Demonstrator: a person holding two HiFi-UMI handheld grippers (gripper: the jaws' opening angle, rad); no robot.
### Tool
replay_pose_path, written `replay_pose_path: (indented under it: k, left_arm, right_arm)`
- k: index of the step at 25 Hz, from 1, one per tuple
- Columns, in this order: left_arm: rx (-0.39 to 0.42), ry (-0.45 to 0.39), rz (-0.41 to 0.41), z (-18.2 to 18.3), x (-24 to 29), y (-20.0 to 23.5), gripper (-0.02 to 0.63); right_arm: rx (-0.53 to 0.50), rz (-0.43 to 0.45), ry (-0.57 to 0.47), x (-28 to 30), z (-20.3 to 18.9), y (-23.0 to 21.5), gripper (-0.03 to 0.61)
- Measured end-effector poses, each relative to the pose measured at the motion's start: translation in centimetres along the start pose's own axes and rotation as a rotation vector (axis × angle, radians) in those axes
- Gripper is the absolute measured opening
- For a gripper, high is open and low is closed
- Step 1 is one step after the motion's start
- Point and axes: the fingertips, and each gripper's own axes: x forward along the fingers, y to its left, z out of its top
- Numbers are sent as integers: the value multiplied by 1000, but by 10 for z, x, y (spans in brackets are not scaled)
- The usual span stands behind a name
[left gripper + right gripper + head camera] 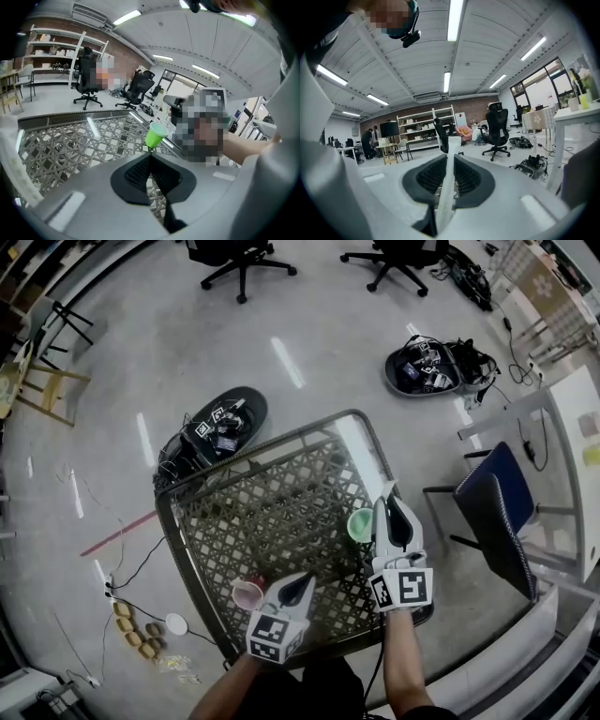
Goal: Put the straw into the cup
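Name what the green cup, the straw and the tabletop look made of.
Green cup: likely thin plastic, smooth and uniformly coloured.
Straw: white, matte, flat; probably paper or a paper wrapper.
Tabletop: metal lattice, seemingly grey-painted, with light glinting off it.

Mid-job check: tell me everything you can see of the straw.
The straw is a white, flat-looking strip, perhaps paper or paper-wrapped. It stands nearly upright, clamped between the pads of the right gripper. Its top end pokes past the jaw tips and its lower end runs down out of view. As far as shown, only the pads touch it.
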Motion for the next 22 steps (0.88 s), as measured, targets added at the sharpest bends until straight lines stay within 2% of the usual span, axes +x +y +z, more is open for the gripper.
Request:
replay_pose_path:
  k: [15,22]
  left_arm:
    - [-9,17,-3,-8,-3,7,6]
    - [5,0,0,-1,-10,7,6]
  right_arm:
    - [-34,8,86,-2,-33,4,67]
    - [-49,-4,103,-12,-29,3,71]
